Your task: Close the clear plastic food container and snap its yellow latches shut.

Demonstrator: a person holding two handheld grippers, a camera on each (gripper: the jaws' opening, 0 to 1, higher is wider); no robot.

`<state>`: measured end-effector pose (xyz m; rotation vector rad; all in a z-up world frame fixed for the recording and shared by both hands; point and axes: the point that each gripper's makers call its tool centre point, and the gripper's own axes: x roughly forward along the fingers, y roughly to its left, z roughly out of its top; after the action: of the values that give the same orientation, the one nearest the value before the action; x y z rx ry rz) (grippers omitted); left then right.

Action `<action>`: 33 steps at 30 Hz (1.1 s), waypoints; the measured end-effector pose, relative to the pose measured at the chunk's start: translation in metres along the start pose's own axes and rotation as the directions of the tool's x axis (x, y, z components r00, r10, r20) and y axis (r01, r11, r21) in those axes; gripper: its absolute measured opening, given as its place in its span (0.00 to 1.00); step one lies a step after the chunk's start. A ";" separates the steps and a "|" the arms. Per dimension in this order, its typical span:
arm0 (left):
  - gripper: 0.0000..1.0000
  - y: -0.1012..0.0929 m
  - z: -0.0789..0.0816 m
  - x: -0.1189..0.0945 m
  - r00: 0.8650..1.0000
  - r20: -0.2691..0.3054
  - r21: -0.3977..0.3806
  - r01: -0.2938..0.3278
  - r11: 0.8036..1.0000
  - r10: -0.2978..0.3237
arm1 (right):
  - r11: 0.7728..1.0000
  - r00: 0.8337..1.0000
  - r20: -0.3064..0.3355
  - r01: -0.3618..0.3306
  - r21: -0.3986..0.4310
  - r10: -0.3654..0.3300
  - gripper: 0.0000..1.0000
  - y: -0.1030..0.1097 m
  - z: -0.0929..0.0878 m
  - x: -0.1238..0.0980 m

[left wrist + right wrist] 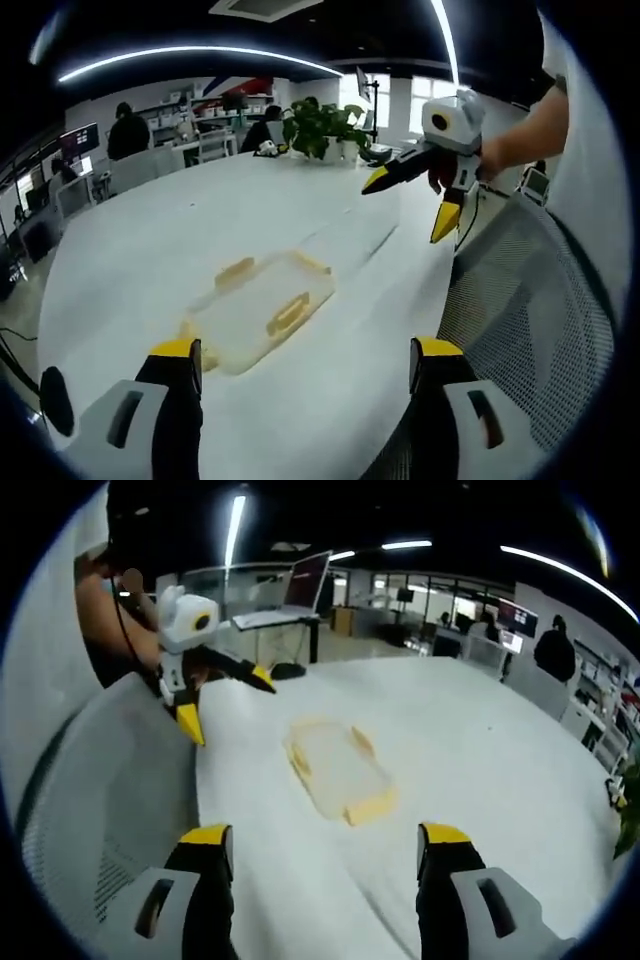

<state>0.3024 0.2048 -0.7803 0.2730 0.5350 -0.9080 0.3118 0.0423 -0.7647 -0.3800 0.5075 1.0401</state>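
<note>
While both grippers hang above the white table (pixel 120 260), your left gripper (pixel 300 365) and right gripper (pixel 325 850) stand empty with jaws spread wide. The clear container (pixel 262 310) lies flat, mid-table; its lid appears already seated, though haze hides the seam. Descend squarely onto each yellow latch (pixel 287 313).

no readable text, no labels, no brand marks, no numbers, distant screens too blurred
</note>
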 end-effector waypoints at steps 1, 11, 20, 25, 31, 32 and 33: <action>0.86 0.000 -0.001 0.001 1.000 -0.004 0.003 0.002 1.000 -0.002 | 1.000 1.000 -0.002 -0.001 -0.002 0.001 0.75 0.000 0.000 0.001; 0.84 0.004 -0.007 0.004 0.999 -0.035 0.022 0.006 1.000 -0.006 | 1.000 1.000 -0.008 -0.006 -0.026 0.006 0.74 -0.004 0.004 0.007; 0.84 0.010 -0.006 0.005 0.999 -0.044 0.030 0.006 1.000 -0.004 | 0.999 0.999 -0.021 -0.026 -0.047 0.025 0.72 -0.006 0.005 0.012; 0.83 0.013 -0.006 0.005 0.999 -0.052 0.040 0.007 0.999 -0.005 | 0.997 0.999 -0.031 -0.035 -0.064 0.033 0.72 -0.006 0.006 0.015; 0.83 0.019 -0.009 0.006 0.998 -0.069 0.060 0.011 0.998 -0.007 | 0.995 0.998 -0.049 -0.046 -0.083 0.043 0.71 -0.009 0.006 0.020; 0.83 0.020 -0.009 0.006 0.997 -0.072 0.062 0.012 0.998 -0.008 | 0.995 0.998 -0.053 -0.048 -0.087 0.043 0.71 -0.010 0.006 0.021; 0.83 0.021 -0.009 0.006 0.997 -0.074 0.066 0.014 0.998 -0.009 | 0.995 0.997 -0.057 -0.048 -0.091 0.042 0.71 -0.010 0.006 0.021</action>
<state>0.3194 0.2170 -0.7914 0.3648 0.5760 -0.9305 0.3307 0.0557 -0.7711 -0.4820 0.5204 1.1016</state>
